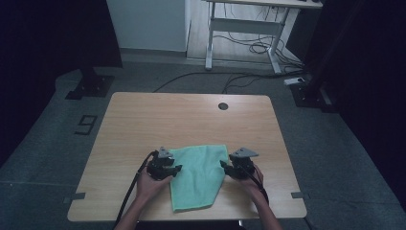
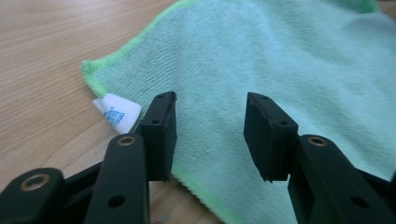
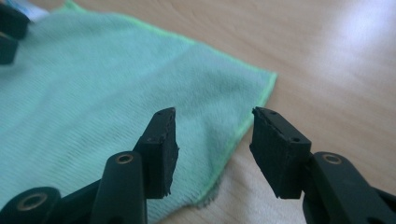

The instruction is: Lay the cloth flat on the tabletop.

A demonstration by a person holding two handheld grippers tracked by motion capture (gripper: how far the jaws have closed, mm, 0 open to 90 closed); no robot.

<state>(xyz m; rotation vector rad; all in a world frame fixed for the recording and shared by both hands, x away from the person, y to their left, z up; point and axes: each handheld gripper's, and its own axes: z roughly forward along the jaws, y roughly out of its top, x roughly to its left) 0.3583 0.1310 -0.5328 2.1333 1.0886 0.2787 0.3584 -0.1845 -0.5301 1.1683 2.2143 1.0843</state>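
Observation:
A mint-green cloth (image 1: 198,175) lies flat on the wooden table (image 1: 143,124), near its front edge. My left gripper (image 1: 176,168) sits at the cloth's left edge, jaws apart. In the left gripper view the cloth (image 2: 261,60) runs under the open left gripper (image 2: 210,135), and a small white label (image 2: 116,112) sticks out at its edge. My right gripper (image 1: 223,165) is at the cloth's right edge. The right gripper view has the open right gripper (image 3: 214,149) straddling the hem of the cloth (image 3: 93,93). Nothing is held.
The tabletop has a round cable hole (image 1: 222,106) at the back. Beyond the table is grey floor with cables and the legs of a white desk (image 1: 239,28). Dark stands (image 1: 91,81) are at the left and right.

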